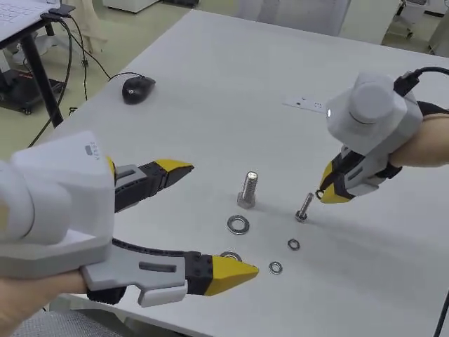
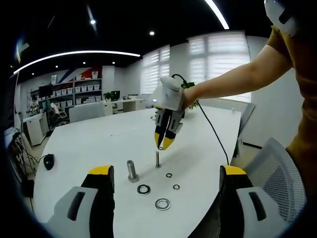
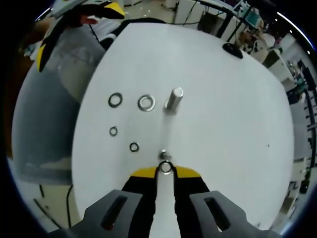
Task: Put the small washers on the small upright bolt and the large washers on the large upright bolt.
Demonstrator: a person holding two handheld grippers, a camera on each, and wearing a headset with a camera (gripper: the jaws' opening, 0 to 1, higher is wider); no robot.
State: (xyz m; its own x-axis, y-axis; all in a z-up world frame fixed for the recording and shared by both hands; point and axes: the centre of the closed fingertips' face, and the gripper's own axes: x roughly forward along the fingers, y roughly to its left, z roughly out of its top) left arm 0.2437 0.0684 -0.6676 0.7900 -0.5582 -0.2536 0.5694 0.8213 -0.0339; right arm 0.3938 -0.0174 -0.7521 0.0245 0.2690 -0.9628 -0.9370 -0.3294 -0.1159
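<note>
Left gripper (image 1: 223, 217): nearest me, hand low at 8 o'clock in the head view. It is held level and points toward 3 o'clock, jaws spread wide and gripping nothing.

One large washer (image 1: 230, 257) lies partly behind the lower jaw. The second large washer (image 1: 238, 225) lies flat at 6 o'clock of the large bolt (image 1: 248, 189).

Two small washers (image 1: 293, 244) lie loose on the worktop (image 1: 210, 91), at 6 and 7 o'clock of the small bolt (image 1: 303, 208).

Right gripper (image 1: 323, 196): forearm enters from 3 o'clock, tips pitched steeply down. The jaws are clenched on a third small washer (image 3: 166, 167), close over the small bolt's top.

Beyond, at 11 o'clock, is a mouse (image 1: 138, 88).
</note>
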